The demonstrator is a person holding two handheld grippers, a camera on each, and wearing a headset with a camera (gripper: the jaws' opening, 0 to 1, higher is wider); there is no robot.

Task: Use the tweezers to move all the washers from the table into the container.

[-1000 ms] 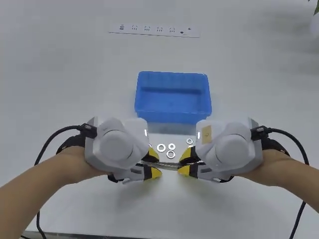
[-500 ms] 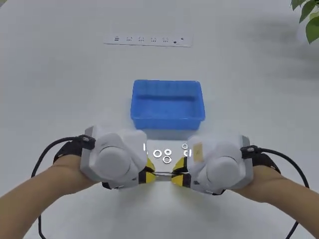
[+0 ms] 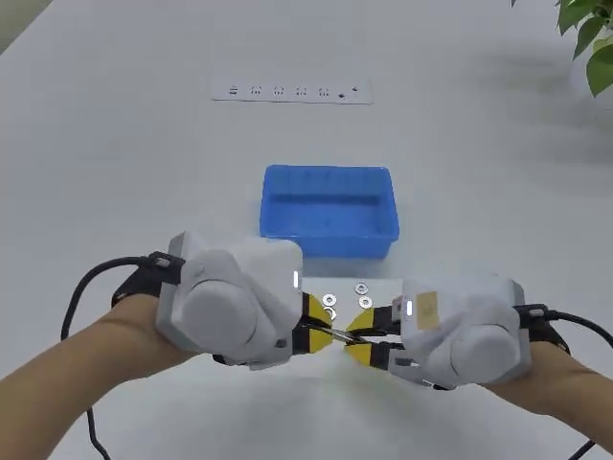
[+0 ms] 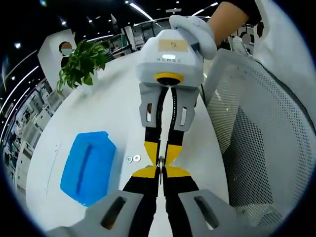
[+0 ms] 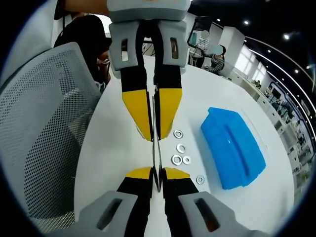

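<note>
Both grippers meet tip to tip over the white table, with thin metal tweezers [image 3: 341,335] held between them. My left gripper [image 3: 316,329] is shut on one end of the tweezers [image 4: 160,167]. My right gripper [image 3: 363,337] is shut on the other end of the tweezers [image 5: 156,148]. Several small silver washers [image 3: 331,301] lie on the table just beyond the fingertips, and they also appear as washers [image 5: 177,159] and washers [image 4: 133,158]. The blue container [image 3: 329,210] stands beyond them, also seen as the blue container [image 5: 236,148] and the blue container [image 4: 87,166].
A white power strip [image 3: 290,92] lies far back on the table. Plant leaves [image 3: 589,38] hang over the far right corner. A grey mesh chair [image 4: 256,123] stands at the table's near edge. Black cables trail from both grippers.
The head camera has shifted. The right gripper now sits lower and further right than the left, so the tweezers lie tilted between them. Both remain shut on the tweezers.
</note>
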